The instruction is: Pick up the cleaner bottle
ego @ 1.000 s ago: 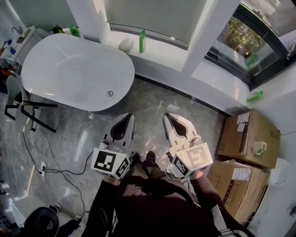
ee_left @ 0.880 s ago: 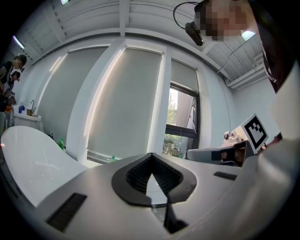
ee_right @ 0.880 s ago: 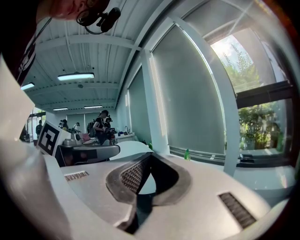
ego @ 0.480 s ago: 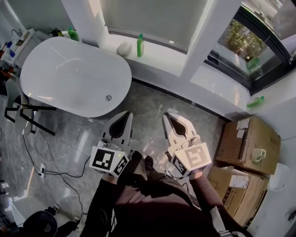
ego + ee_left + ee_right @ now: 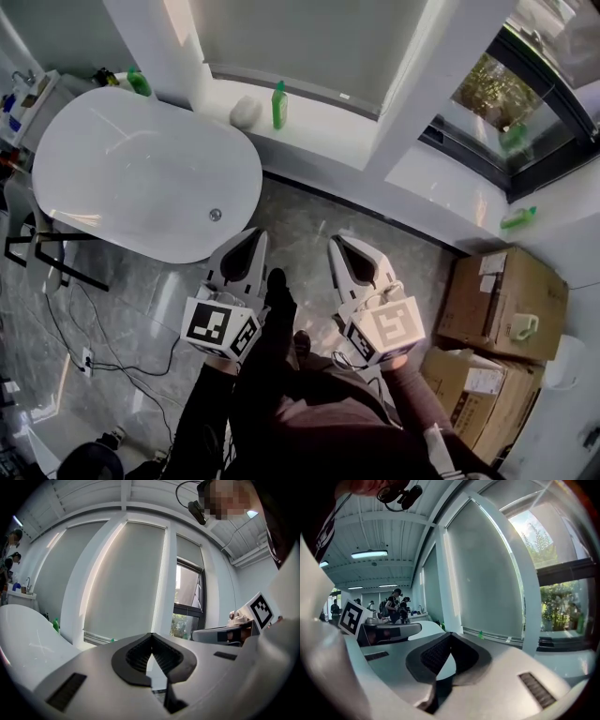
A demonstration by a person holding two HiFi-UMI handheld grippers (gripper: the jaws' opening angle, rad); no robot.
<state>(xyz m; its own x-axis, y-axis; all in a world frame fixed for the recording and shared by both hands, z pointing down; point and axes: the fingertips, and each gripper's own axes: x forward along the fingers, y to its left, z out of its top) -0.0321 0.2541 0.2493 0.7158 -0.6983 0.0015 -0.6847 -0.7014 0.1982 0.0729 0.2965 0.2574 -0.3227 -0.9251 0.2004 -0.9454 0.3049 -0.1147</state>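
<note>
While the left gripper (image 5: pixel 260 235) and right gripper (image 5: pixel 336 242) sit closed and empty, the slim green cleaner bottle (image 5: pixel 278 103) (label unreadably small) stands well ahead on a glossy white sill (image 5: pixel 323 120).

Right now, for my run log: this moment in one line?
left gripper: jaws shut, empty | right gripper: jaws shut, empty | cleaner bottle: upright on ledge, untouched
</note>
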